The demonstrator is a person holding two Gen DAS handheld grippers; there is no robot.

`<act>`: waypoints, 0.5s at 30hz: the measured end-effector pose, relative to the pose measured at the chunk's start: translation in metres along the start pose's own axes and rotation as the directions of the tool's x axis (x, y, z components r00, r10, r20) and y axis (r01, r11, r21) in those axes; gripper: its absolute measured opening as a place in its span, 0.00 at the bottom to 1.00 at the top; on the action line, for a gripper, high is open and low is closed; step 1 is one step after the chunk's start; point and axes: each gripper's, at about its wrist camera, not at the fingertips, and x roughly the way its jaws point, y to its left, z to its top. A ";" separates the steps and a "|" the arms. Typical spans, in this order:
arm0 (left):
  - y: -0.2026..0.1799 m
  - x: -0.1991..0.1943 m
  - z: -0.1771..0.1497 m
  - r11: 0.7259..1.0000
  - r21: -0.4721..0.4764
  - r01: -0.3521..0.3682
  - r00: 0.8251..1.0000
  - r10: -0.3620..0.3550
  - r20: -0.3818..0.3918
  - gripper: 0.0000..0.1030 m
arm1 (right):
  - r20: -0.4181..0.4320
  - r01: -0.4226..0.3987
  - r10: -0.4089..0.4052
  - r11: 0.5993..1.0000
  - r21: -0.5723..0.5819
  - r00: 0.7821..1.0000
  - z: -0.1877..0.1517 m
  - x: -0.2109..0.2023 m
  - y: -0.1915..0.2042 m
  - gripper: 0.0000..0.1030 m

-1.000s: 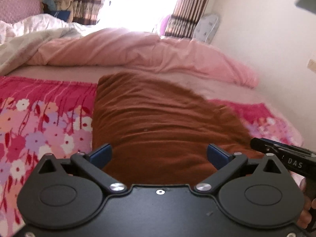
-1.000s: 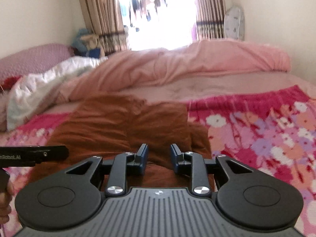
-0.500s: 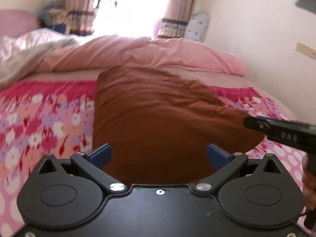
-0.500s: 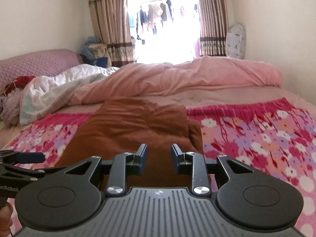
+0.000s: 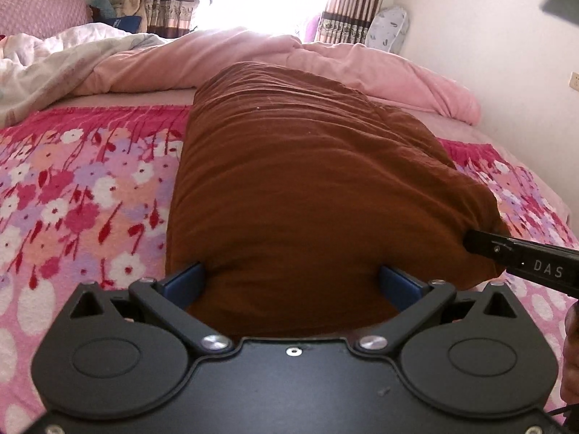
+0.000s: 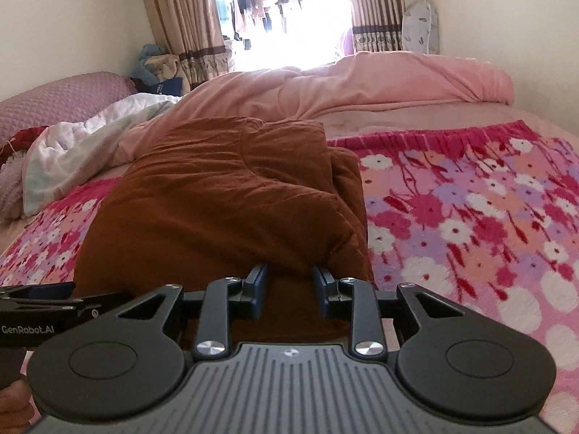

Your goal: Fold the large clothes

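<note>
A large rust-brown padded garment (image 5: 307, 181) lies folded in a long bundle on the flowered pink blanket (image 5: 79, 188); it also shows in the right wrist view (image 6: 224, 209). My left gripper (image 5: 291, 284) is wide open, its fingers either side of the bundle's near end. My right gripper (image 6: 291, 284) stands partly open at the bundle's near right corner, with cloth between its fingers but not pinched. The right gripper's tip (image 5: 521, 258) shows in the left wrist view against the bundle's right edge.
A pink duvet (image 5: 325, 61) is heaped across the far side of the bed, with a white quilt (image 6: 83, 152) at the left. The wall (image 5: 506, 54) runs close on the right. Curtains (image 6: 181, 25) frame a bright window behind.
Both grippers have moved forward and down onto the near end of the brown garment. The left fingers now straddle it. Jaw openings look unchanged.
</note>
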 end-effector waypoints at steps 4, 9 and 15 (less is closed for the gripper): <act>0.000 -0.006 0.007 1.000 -0.011 -0.002 1.000 0.002 0.000 1.00 | 0.001 0.003 -0.003 1.000 -0.008 1.000 0.001 -0.003 0.001 0.33; 0.003 -0.016 0.028 0.999 -0.043 0.000 1.000 0.001 0.021 1.00 | 0.044 0.011 -0.009 0.999 -0.032 0.999 0.015 -0.018 0.008 0.35; 0.002 -0.008 0.050 0.999 -0.041 -0.020 0.999 0.022 0.045 1.00 | 0.090 0.027 -0.021 0.998 -0.064 0.996 0.040 -0.015 0.020 0.35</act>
